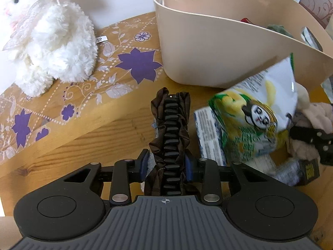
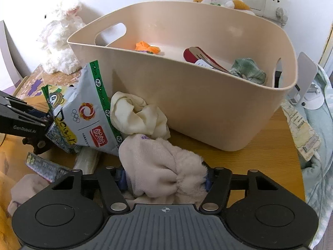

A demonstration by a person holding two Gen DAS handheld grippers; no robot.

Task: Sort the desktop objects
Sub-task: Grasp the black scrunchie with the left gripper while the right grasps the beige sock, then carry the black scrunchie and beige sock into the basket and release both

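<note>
Both my wrist cameras look steeply down, close over the table, sharing the basket [image 1: 218,48] [image 2: 197,108] and snack bag [image 1: 251,108] [image 2: 87,112].

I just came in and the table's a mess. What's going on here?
Someone is tidying the table with two hand-held grippers. The left gripper has its jaws around a brown hair clip. The right gripper is squeezing a fluffy cream cloth. The beige basket behind already holds a few things, and a snack bag still lies outside.

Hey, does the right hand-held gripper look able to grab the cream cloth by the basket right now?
Probably not yet: the right hand-held gripper is already closed on a fluffy beige cloth, which lies between it and the cream cloth beside the basket.
</note>
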